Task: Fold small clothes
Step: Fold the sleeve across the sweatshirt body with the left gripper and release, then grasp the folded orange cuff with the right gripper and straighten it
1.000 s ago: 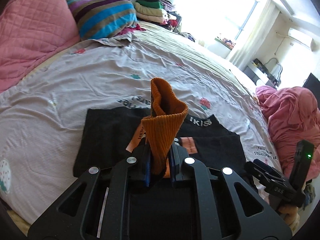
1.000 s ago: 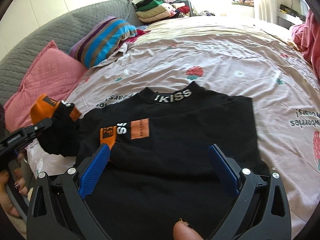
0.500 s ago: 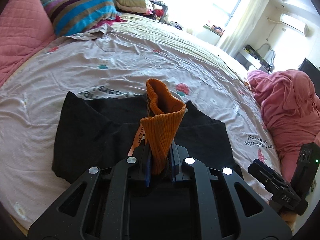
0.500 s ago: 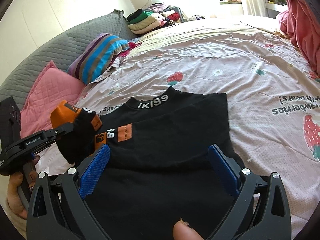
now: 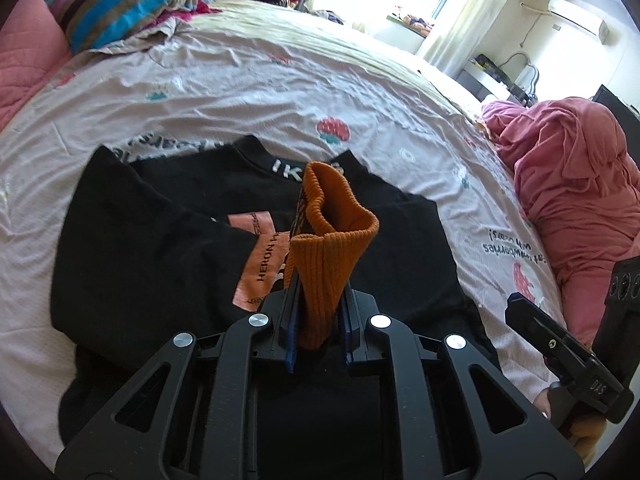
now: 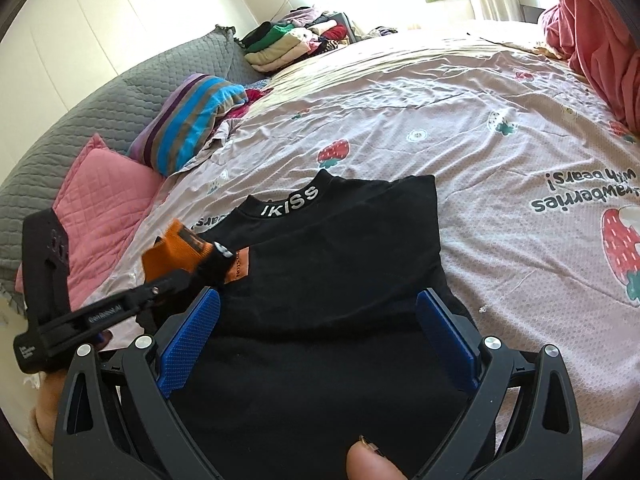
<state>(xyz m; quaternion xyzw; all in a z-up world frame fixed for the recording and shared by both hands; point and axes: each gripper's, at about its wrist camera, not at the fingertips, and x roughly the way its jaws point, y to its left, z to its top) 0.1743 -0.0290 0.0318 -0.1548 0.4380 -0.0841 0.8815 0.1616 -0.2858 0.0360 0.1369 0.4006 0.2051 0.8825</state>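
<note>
A black top (image 6: 340,272) with a white-lettered collar lies flat on the strawberry-print sheet (image 6: 480,120). My left gripper (image 5: 316,292) pinches its orange ribbed sleeve cuff (image 5: 332,240), which stands up between the blue pads; the jaws are opening slightly, with the cuff still between them. In the right wrist view that cuff (image 6: 172,252) hangs over the top's left edge, beside an orange label. My right gripper (image 6: 318,320) is open wide just above the top's near part, with nothing between its fingers. A thumb tip shows at the bottom edge.
A striped pillow (image 6: 188,120) and a pink pillow (image 6: 100,200) lie at the left by the grey quilted headboard (image 6: 100,100). Folded clothes (image 6: 280,44) are stacked at the far end. A pink blanket heap (image 5: 580,184) lies on the right.
My left gripper has carried the orange cuff inward and lower over the black top's body. The right gripper shifted a little and stays open.
</note>
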